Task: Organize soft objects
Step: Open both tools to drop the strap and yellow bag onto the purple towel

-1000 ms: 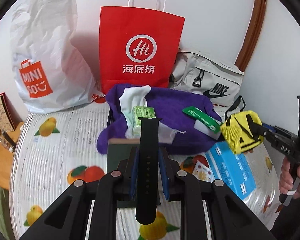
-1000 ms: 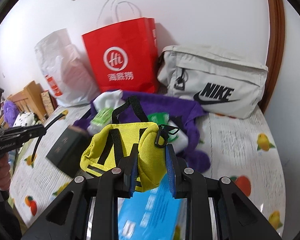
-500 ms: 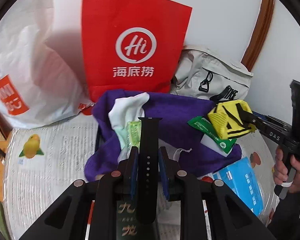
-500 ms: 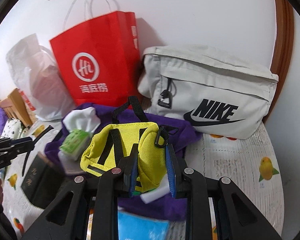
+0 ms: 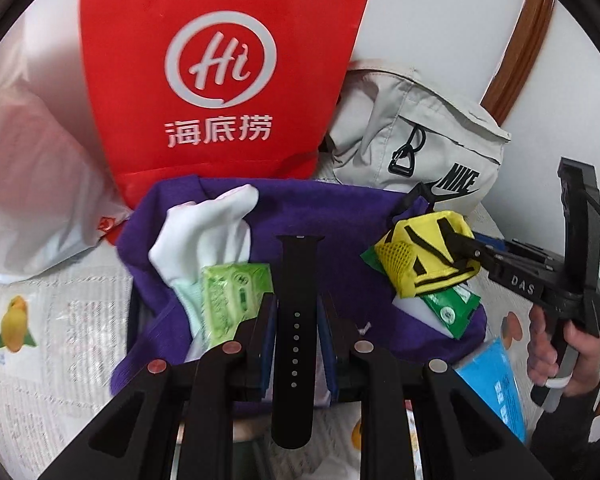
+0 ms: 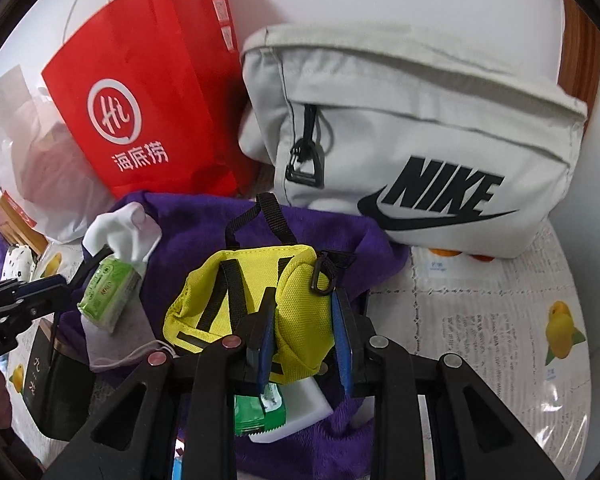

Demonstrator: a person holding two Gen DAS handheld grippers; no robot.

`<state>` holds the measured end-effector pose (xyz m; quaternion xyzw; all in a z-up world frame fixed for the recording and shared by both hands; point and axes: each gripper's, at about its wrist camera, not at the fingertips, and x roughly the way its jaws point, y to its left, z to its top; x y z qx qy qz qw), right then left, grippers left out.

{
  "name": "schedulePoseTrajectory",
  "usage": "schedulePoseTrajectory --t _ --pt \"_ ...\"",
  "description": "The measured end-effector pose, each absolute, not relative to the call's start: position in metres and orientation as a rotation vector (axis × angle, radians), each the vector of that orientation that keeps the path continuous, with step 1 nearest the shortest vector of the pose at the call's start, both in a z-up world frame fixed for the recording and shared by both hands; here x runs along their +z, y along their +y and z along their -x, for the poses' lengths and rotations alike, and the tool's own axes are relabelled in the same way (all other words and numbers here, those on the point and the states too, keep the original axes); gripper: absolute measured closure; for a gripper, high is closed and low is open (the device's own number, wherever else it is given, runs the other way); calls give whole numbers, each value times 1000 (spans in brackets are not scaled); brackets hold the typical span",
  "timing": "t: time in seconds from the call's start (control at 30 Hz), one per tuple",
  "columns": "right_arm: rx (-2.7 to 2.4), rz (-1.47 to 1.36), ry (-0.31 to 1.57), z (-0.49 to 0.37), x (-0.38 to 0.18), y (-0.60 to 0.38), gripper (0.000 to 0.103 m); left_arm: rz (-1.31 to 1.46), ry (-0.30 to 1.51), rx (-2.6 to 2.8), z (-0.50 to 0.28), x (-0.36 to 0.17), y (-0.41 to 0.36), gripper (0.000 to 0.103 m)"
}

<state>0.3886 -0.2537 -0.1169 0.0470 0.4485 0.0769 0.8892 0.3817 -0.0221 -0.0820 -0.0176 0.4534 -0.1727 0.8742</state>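
Observation:
My left gripper (image 5: 298, 304) is shut on a black watch strap (image 5: 296, 320) that stands upright between the pads, above a purple cloth (image 5: 312, 208). On that cloth lie a white glove (image 5: 208, 224), a green tissue pack (image 5: 232, 292) and a green-and-white packet (image 5: 448, 308). My right gripper (image 6: 304, 300) is shut on a small yellow pouch (image 6: 296, 308) with black straps, held over the same purple cloth (image 6: 204, 232). From the left wrist view the pouch (image 5: 428, 260) hangs at the right, with a hand (image 5: 556, 352) on the gripper handle.
A red paper bag (image 5: 220, 64), a white plastic bag (image 5: 36, 184) and a grey Nike bag (image 6: 420, 132) stand against the wall behind the cloth. A blue packet (image 5: 496, 384) lies at the right and a dark box (image 6: 56, 380) at the left on the fruit-print cover (image 6: 500, 344).
Both grippers have moved forward and down toward the purple cloth and the bags, which now look larger. The strap and the yellow pouch stay gripped.

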Motion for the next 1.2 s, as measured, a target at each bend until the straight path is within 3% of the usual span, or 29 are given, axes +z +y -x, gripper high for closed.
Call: schedulePoseTrajectory --t 0.57,0.7,0.8,0.93,1.2 --pt "193 -94 981 -399 -138 -250 73 0 1032 -311 -412 -123 -40 83" --pt "210 -69 974 -396 -134 -249 60 10 1045 -308 -416 -122 -40 83" --pt "204 -46 968 -393 -129 -247 42 -18 1058 -272 -415 -119 -40 76" --pt "190 -15 951 -384 -119 -246 42 -20 1056 -266 -406 -111 -40 52" --pt "193 -22 901 -345 -87 -245 42 -49 1012 -238 -369 -81 -34 45"
